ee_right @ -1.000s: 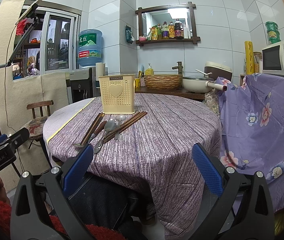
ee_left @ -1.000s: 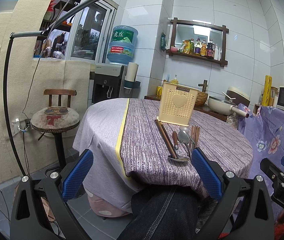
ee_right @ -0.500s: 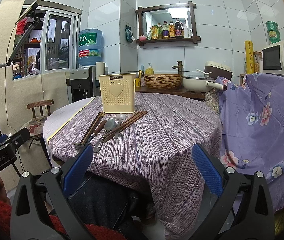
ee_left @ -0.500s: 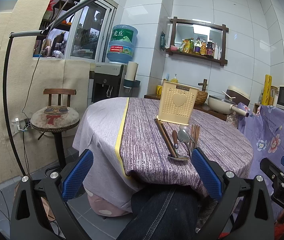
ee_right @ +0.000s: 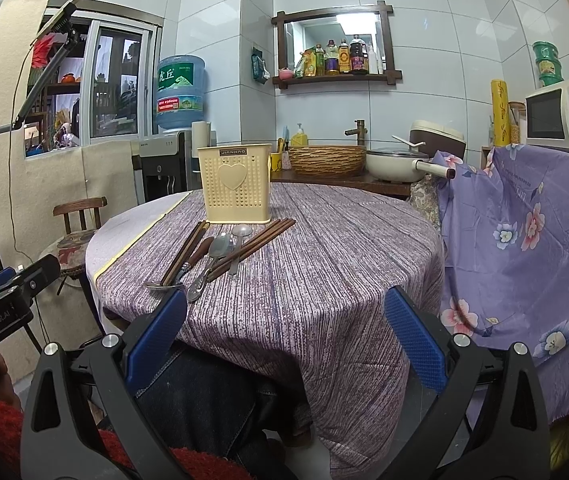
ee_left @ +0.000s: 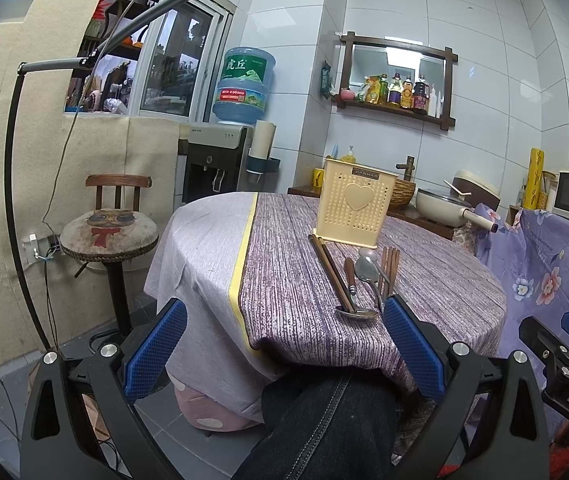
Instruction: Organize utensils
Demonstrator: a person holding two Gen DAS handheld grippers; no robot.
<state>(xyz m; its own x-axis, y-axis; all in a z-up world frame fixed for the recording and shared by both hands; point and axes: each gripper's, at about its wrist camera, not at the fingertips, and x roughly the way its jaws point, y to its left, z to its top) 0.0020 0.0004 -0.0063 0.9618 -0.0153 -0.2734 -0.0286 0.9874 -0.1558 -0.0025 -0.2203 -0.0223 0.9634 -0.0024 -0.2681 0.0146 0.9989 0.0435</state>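
Fingers (ee_left: 412, 344) of both hands spread wide, level, short of the table (ee_right: 324, 280).

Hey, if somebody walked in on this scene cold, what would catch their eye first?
Probably the cream utensil holder with the heart on its front, standing upright at the far side of the round table. Just in front of it, spoons and dark chopsticks lie loose on the purple cloth. Nearer the camera, the left gripper and right gripper are both open and hold nothing.

Round table (ee_right: 324, 280), purple striped cloth: upright cream utensil holder (ee_right: 236, 188); before it lie chopsticks (ee_right: 256, 244) and spoons (ee_right: 220, 246).
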